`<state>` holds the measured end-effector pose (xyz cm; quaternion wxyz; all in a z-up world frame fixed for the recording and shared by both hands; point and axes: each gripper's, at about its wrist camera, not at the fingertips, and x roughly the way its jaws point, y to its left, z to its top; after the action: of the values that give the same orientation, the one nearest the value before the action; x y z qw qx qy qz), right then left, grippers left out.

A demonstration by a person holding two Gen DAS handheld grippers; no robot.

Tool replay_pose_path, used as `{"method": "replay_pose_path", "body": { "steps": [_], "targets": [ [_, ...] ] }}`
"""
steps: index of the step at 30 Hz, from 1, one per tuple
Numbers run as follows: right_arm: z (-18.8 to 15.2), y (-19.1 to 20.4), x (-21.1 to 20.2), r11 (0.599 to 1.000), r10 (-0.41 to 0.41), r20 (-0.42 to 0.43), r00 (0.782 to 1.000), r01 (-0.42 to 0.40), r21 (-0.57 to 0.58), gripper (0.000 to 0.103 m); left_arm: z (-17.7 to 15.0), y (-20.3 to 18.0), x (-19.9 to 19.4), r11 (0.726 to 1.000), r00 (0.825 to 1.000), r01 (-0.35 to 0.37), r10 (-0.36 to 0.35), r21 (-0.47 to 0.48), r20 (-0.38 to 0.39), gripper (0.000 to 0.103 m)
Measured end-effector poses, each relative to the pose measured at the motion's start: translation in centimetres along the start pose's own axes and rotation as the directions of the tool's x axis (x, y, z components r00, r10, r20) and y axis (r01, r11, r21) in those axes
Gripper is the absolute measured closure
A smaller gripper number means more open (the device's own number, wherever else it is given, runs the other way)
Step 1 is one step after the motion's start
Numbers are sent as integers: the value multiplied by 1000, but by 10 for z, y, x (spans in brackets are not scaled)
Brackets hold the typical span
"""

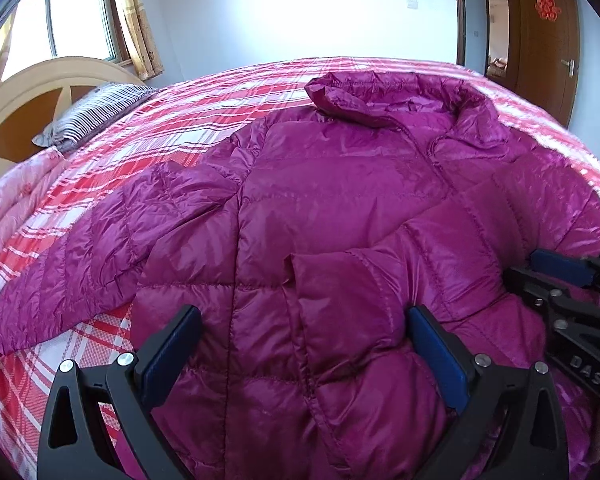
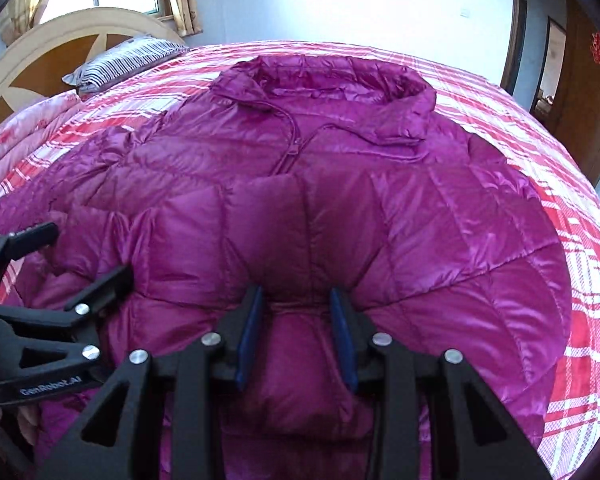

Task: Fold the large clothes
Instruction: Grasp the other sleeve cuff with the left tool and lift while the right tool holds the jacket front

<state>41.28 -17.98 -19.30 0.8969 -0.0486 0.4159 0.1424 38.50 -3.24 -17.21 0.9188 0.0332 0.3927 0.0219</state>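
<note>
A magenta quilted down jacket [image 1: 340,184] lies front up on the bed, collar [image 2: 324,88] at the far side. One sleeve [image 1: 352,292] is folded across the chest, its cuff [image 2: 268,188] near the zip. The other sleeve [image 1: 100,248] lies spread out to the left. My left gripper [image 1: 304,348] stands wide open over the jacket's lower part and the folded sleeve, its pads clear of the cloth. My right gripper [image 2: 296,320] is partly open, having widened, and a puffy bulge of the folded sleeve sits between its blue pads [image 2: 250,328]. It also shows as the right gripper [image 1: 556,280] at the edge.
The bed carries a red and white plaid sheet [image 1: 148,148]. A striped pillow [image 1: 96,112] lies by the wooden headboard [image 2: 60,56], with a pink quilt [image 1: 16,200] beside it. A window [image 1: 80,12] is at the far left, a brown door [image 1: 540,40] at the far right.
</note>
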Motion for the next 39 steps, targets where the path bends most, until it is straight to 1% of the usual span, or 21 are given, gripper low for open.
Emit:
{"method": "replay_pose_path", "body": {
  "steps": [3, 5, 9, 11, 13, 15, 18, 20, 21, 22, 23, 24, 25, 26, 27, 29, 32, 34, 35, 36, 39],
  "targets": [
    [-1, -1, 0, 1000, 1, 4, 1000, -1, 0, 64, -3, 16, -12, 998, 999, 39, -39, -49, 1, 1],
    [-2, 1, 0, 1000, -6, 6, 1000, 6, -6, 64, -5, 26, -23, 999, 1000, 21, -20, -49, 18, 1],
    [-2, 0, 0, 1000, -6, 9, 1000, 6, -6, 64, -6, 62, -52, 996, 994, -69, 73, -49, 82, 1],
    [-2, -1, 0, 1000, -3, 11, 1000, 3, -3, 64, -5, 89, -63, 991, 986, -121, 128, -64, 111, 1],
    [-2, 0, 0, 1000, -7, 13, 1000, 7, -6, 64, -6, 124, -68, 979, 974, -187, 196, -82, 114, 1],
    [-2, 1, -1, 1000, -13, 15, 1000, 13, -12, 64, -6, 167, -63, 960, 961, -255, 265, -113, 83, 1],
    [-2, 3, -1, 1000, -23, 18, 1000, 24, -20, 64, -8, 237, -50, 908, 927, -366, 376, -204, 10, 1],
    [-3, 4, -1, 999, -28, 19, 999, 29, -24, 64, -13, 280, -45, 872, 911, -405, 410, -276, -41, 1],
    [-3, 4, -1, 999, -30, 20, 999, 30, -25, 64, -16, 301, -44, 856, 909, -409, 413, -316, -58, 3],
    [-2, 4, -1, 999, -31, 20, 999, 31, -26, 64, -19, 318, -44, 845, 913, -400, 403, -356, -68, 4],
    [-3, 4, -1, 999, -32, 20, 999, 33, -27, 64, -23, 330, -43, 838, 918, -387, 388, -385, -79, 8],
    [-3, 5, -1, 999, -34, 21, 999, 35, -28, 64, -26, 340, -41, 832, 927, -367, 363, -415, -92, 15],
    [-3, 5, -1, 999, -35, 21, 999, 36, -29, 64, -29, 348, -39, 831, 943, -327, 319, -450, -97, 19],
    [-3, 5, -1, 999, -36, 21, 999, 36, -30, 64, -32, 354, -35, 830, 957, -287, 275, -478, -98, 28],
    [-3, 5, -1, 999, -36, 22, 999, 37, -31, 64, -36, 358, -31, 824, 964, -265, 243, -501, -110, 34],
    [-3, 5, -1, 999, -37, 22, 999, 38, -31, 64, -39, 357, -26, 818, 964, -264, 232, -511, -127, 36],
    [-3, 5, -2, 999, -37, 23, 999, 38, -31, 64, -44, 345, -25, 830, 963, -269, 239, -489, -126, 47],
    [-3, 5, -2, 999, -39, 23, 999, 40, -33, 64, -43, 338, -24, 848, 964, -266, 233, -459, -127, 62],
    [-3, 6, -2, 999, -41, 24, 999, 41, -34, 64, -43, 332, -22, 863, 965, -261, 228, -433, -128, 75],
    [-3, 6, -2, 999, -42, 24, 999, 42, -34, 64, -40, 331, -20, 870, 965, -262, 231, -418, -125, 82],
    [-3, 6, -2, 999, -42, 24, 999, 42, -34, 64, -34, 325, -24, 889, 966, -259, 238, -378, -101, 92]
  ]
}}
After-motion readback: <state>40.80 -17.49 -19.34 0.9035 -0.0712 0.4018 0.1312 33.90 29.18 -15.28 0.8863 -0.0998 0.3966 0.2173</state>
